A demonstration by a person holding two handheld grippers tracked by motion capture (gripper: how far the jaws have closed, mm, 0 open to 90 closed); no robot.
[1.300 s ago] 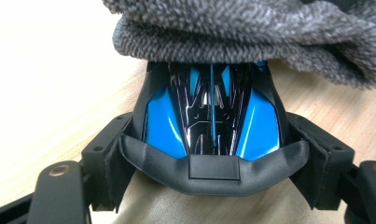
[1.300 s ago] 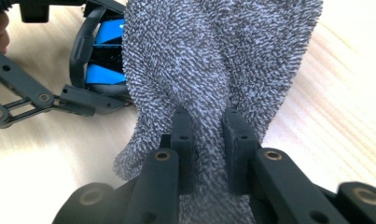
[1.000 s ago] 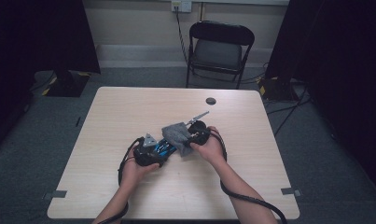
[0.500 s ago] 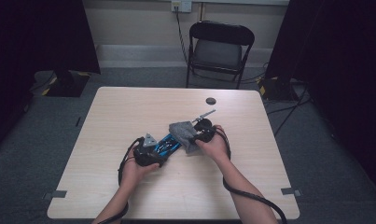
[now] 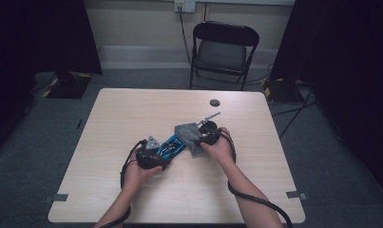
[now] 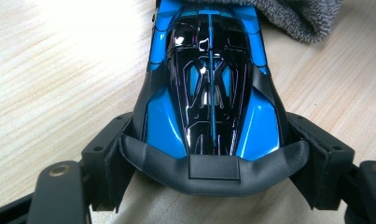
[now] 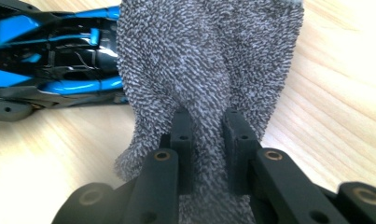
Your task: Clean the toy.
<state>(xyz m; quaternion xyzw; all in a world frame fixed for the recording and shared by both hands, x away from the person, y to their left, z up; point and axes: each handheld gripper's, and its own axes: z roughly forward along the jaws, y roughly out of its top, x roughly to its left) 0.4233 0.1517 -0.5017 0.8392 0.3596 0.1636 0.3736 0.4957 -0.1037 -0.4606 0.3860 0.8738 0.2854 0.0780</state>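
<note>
While clamped tail-first in the left tongs (image 6: 209,154), blue toy car (image 6: 209,79) under right tongs' (image 7: 208,126) pinched grey cloth (image 7: 209,56).

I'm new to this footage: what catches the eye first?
A glossy blue-and-black toy car lies mid-table, its rear end clamped in the left gripper. The right gripper pinches a grey terry cloth draped over the car's other end. A small dark disc lies near the table's far edge.
</note>
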